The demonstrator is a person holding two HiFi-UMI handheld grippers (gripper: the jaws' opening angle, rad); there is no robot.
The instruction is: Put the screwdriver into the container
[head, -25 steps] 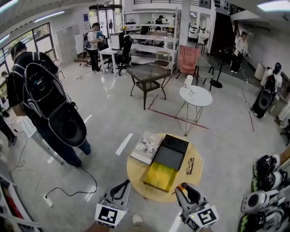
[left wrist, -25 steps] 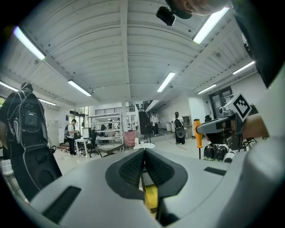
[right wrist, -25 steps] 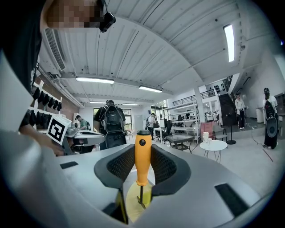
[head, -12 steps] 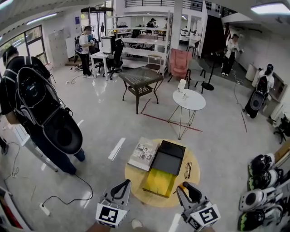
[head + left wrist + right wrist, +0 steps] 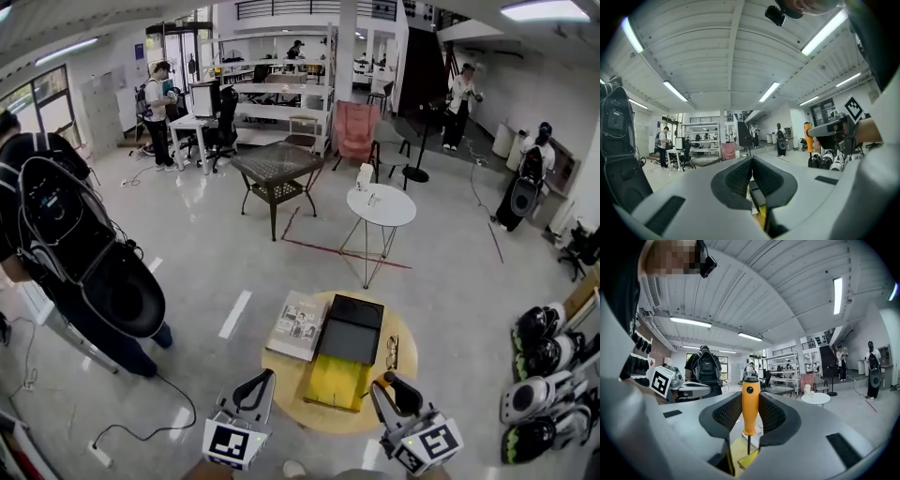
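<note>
Two grippers are showing along the bottom edge of the head view, near a round table [image 5: 281, 370]. At far left, a person with a backpack [image 5: 56, 234] is standing on the floor. At lower left, the left gripper [image 5: 258, 386] is hanging just short of the table's near rim, its jaws pressed together with nothing between them. On the table, a magazine [image 5: 300, 324] is lying at the left, touching the container [image 5: 336, 382] (yellow in its near half, black in its far half) at the middle. Glasses [image 5: 392, 352] are lying just right of the container. At lower right, the right gripper [image 5: 394, 392] is hovering over the table's near-right rim, its jaws clamping the screwdriver [image 5: 750, 406] by its orange handle. The screwdriver is standing upright between them in the right gripper view, shaft pointing down, outside the container.
</note>
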